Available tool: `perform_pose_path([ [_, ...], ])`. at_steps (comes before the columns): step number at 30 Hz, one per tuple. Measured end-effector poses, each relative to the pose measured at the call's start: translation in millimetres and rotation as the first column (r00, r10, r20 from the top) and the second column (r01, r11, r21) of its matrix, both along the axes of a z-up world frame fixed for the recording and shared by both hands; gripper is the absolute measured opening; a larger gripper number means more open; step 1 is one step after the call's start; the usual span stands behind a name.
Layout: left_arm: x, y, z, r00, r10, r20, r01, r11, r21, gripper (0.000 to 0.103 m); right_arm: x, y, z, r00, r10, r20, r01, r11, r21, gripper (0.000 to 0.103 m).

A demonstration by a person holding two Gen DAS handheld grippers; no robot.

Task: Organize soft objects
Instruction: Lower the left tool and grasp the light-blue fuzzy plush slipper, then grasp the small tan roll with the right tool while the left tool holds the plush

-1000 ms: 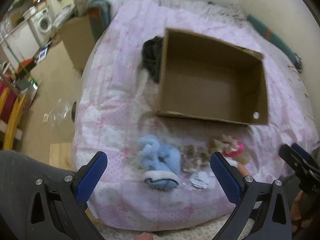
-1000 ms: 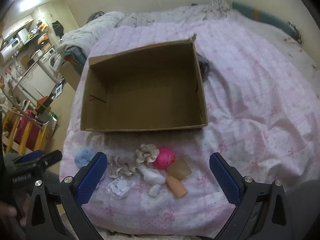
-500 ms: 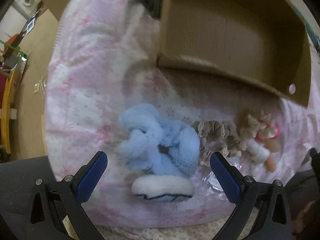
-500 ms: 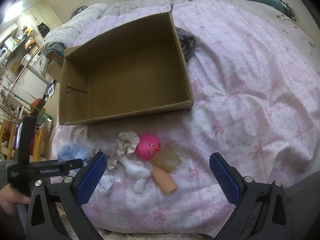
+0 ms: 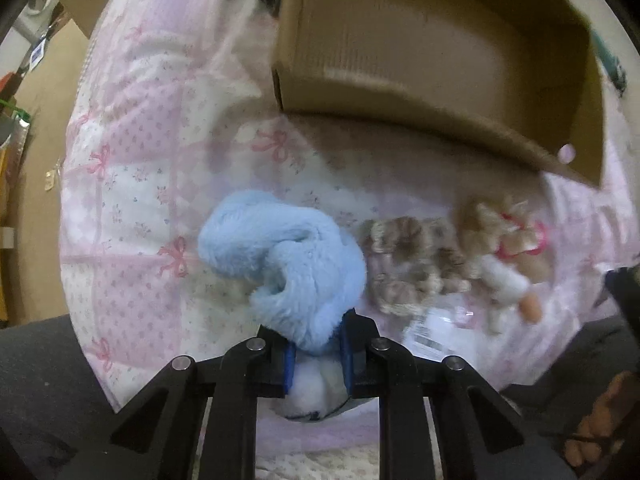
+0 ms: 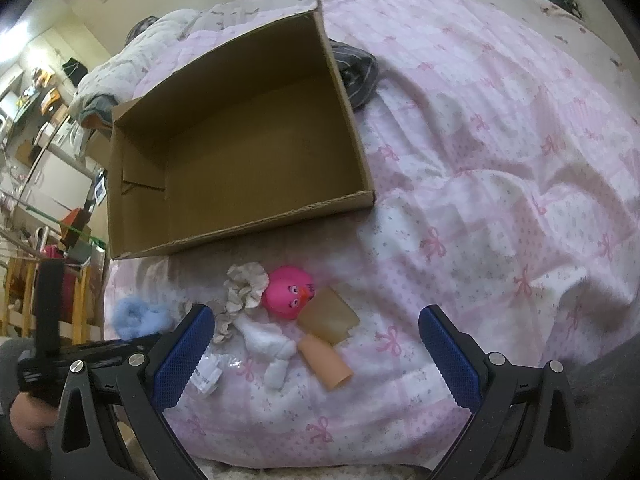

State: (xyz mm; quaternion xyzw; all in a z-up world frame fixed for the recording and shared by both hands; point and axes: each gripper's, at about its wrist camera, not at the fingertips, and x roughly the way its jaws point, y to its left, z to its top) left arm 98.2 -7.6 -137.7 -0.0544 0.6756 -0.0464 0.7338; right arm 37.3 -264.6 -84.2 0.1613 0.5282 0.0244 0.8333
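Observation:
A fluffy blue slipper [image 5: 288, 264] lies on the pink quilt, and my left gripper [image 5: 316, 356] is shut on its near end. In the right wrist view the same blue slipper [image 6: 138, 318] shows at the left. Right of it lie beige scrunchies [image 5: 416, 260], a white sock [image 6: 268, 344], a pink rubber duck [image 6: 289, 292] and tan tubes [image 6: 326, 362]. An open cardboard box [image 6: 240, 148] sits empty behind them. My right gripper [image 6: 312, 356] hangs open above the sock and tubes, holding nothing.
A dark garment [image 6: 358, 72] lies beside the box's far right corner. A clear plastic wrapper with a label [image 6: 208, 374] lies near the bed's front edge. The floor and shelves [image 6: 36, 128] are to the left. Wide quilt [image 6: 500, 160] spreads to the right.
My left gripper moved down onto the blue slipper and went from open to shut on it. My right gripper shifted slightly closer to the bed and stayed open.

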Motion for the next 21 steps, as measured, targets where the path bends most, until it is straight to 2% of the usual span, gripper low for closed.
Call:
perform_pose_path([
  [3, -8.6, 2.4, 24.7, 0.998, 0.014, 0.058, -0.012, 0.999, -0.042, 0.016, 1.6, -4.4, -6.9, 0.999, -0.011, -0.048, 0.013, 0.999, 0.044, 0.103],
  [6, -18.1, 2.3, 41.6, 0.996, 0.023, 0.091, -0.015, 0.996, -0.093, 0.016, 5.0, -7.8, -21.9, 0.991, -0.009, -0.134, 0.027, 0.991, 0.131, 0.103],
  [7, -22.1, 1.9, 43.2, 0.994, 0.023, 0.104, -0.013, 0.995, -0.095, 0.016, 5.5, -8.1, -27.7, 0.987, -0.007, -0.160, 0.031, 0.989, 0.147, 0.100],
  [8, -24.4, 4.4, 45.6, 0.993, 0.026, 0.112, -0.015, 0.995, -0.098, 0.016, 6.4, -7.8, -32.7, 0.983, -0.004, -0.184, 0.033, 0.987, 0.156, 0.089],
  [9, -26.0, 4.7, 45.6, 0.993, 0.027, 0.118, -0.015, 0.995, -0.098, 0.016, 7.7, -7.4, -38.5, 0.978, 0.001, -0.210, 0.035, 0.986, 0.165, 0.083],
  [11, -27.9, 6.6, 44.8, 0.992, 0.039, 0.118, -0.026, 0.993, -0.112, 0.016, 9.0, -5.3, -49.5, 0.967, 0.006, -0.255, 0.040, 0.984, 0.173, 0.080],
  [13, -14.2, 19.4, 58.9, 0.993, 0.057, 0.106, -0.042, 0.990, -0.134, 0.016, 9.7, -1.9, -58.5, 0.957, 0.008, -0.289, 0.043, 0.984, 0.170, 0.071],
  [15, -13.1, 24.4, 58.6, 0.991, 0.074, 0.110, -0.058, 0.988, -0.142, 0.016, 10.3, 1.6, -68.5, 0.948, 0.013, -0.317, 0.041, 0.986, 0.162, 0.060],
  [17, -13.8, 27.6, 62.8, 0.989, 0.086, 0.118, -0.069, 0.987, -0.147, 0.016, 10.5, 6.5, -79.0, 0.937, 0.008, -0.350, 0.035, 0.992, 0.118, 0.059],
  [19, -10.1, 32.6, 64.6, 0.987, 0.100, 0.125, -0.082, 0.986, -0.144, 0.016, 9.8, 10.8, -85.3, 0.930, -0.002, -0.368, 0.031, 0.997, 0.072, 0.049],
  [21, -9.1, 33.3, 63.7, 0.987, 0.109, 0.121, -0.091, 0.985, -0.144, 0.016, 8.8, 13.9, -86.8, 0.930, 0.008, -0.367, 0.017, 0.998, 0.066, 0.031],
])
